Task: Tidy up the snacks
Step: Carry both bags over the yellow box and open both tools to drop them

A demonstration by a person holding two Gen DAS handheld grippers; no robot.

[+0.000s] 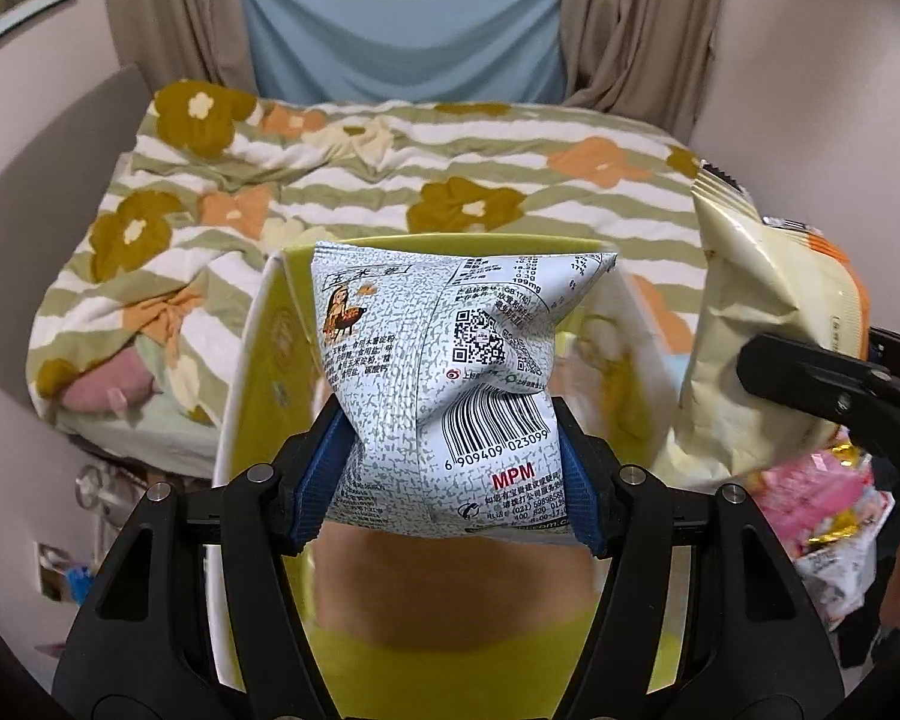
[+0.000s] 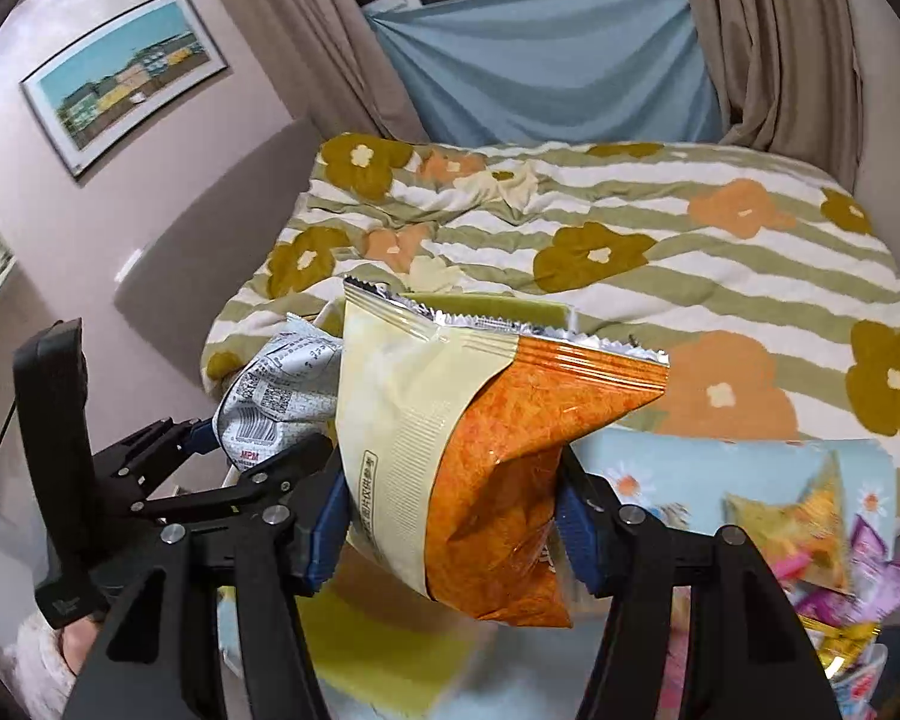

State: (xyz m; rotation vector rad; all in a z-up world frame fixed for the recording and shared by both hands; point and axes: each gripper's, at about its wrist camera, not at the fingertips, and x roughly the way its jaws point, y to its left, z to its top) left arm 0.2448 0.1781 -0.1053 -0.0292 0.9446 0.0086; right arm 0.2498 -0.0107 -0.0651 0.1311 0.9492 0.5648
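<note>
Two puffy bags, light and crushable: left gripper (image 1: 453, 462) pinches the white bag (image 1: 450, 384) over the green bin (image 1: 252, 384); right gripper (image 2: 450, 516), at three o'clock, clamps the orange bag (image 2: 480, 468). Hold low, gently.

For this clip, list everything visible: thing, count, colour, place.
white snack bag: 1, white with grey print, in left gripper over the bin
orange snack bag: 1, cream and orange, in right gripper
bin: 1, yellow-green inside, below the bags
loose snack packets: several, pink, gold, purple, lower right
bedspread: 1, green-striped, floral, on bed
curtains: beige, flanking blue cloth
framed picture: 1, left wall
left gripper: black, jaws shut
right gripper: black, jaws shut
</note>
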